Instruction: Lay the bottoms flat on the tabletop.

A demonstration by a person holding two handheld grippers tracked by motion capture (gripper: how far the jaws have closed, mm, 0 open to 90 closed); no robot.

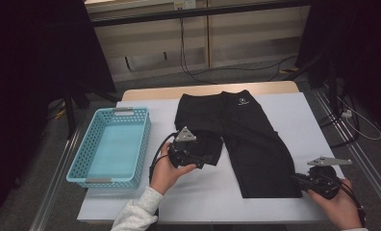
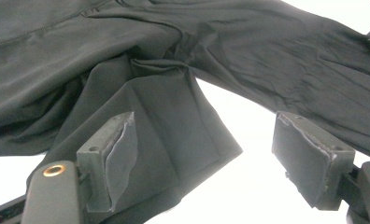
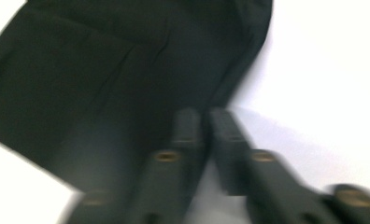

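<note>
Up near the waistband of the black stretch-fabric shorts (image 1: pixel 241 130) sits a small white logo (image 1: pixel 241 101), too small to read. Spread on the white table cover (image 1: pixel 198 192), the shorts have one leg folded back, its hem lying between the wide-apart, released jaws of the left gripper (image 2: pixel 206 163); whether a pad touches the cloth is unclear. Blurred, the right gripper (image 3: pixel 206 126) is clenched empty just beside the other leg's hem corner. Left of the left gripper stands a light-blue perforated plastic basket (image 1: pixel 82 163), holding nothing.
</note>
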